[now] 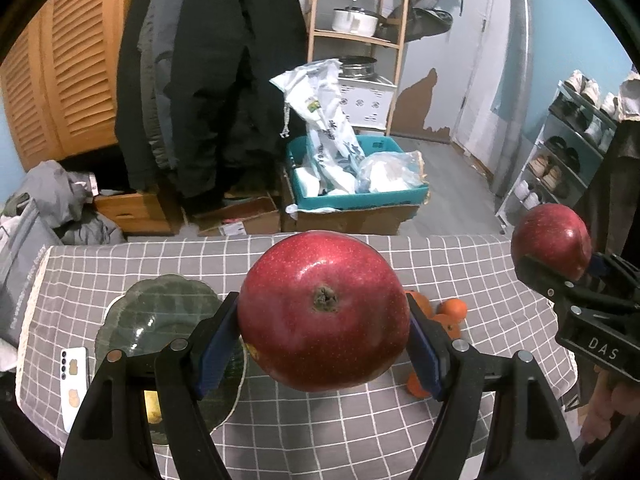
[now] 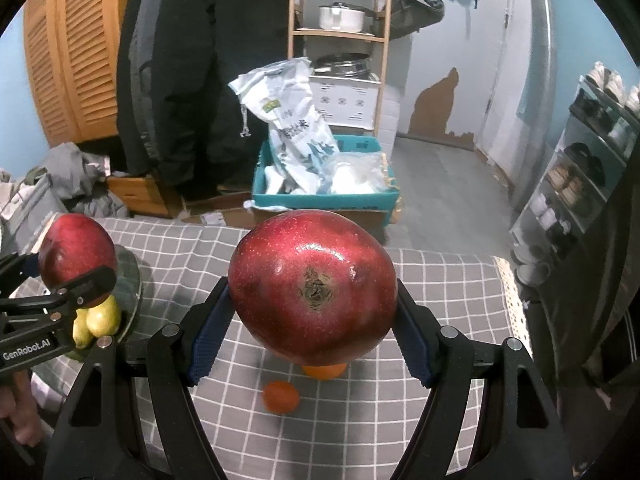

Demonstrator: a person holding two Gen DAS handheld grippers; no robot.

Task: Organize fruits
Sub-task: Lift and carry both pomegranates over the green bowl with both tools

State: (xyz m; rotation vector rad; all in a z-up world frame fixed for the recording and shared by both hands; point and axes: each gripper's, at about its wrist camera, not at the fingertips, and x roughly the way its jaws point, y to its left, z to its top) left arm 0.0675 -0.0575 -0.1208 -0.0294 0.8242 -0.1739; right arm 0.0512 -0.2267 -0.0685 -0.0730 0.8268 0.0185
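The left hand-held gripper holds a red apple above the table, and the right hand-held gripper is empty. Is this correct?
Not quite. The right hand-held gripper is not empty: its pads clamp a second red apple, as the right wrist view shows. The rest holds: the left hand-held gripper holds a red apple above the table.

The red apple (image 1: 323, 312) between my left fingers hides most of the oranges (image 1: 451, 314) at centre right. Lower left, my arms cover part of the green plate (image 1: 160, 312). Right view: another orange (image 2: 324, 371) peeks below my apple (image 2: 313, 294).
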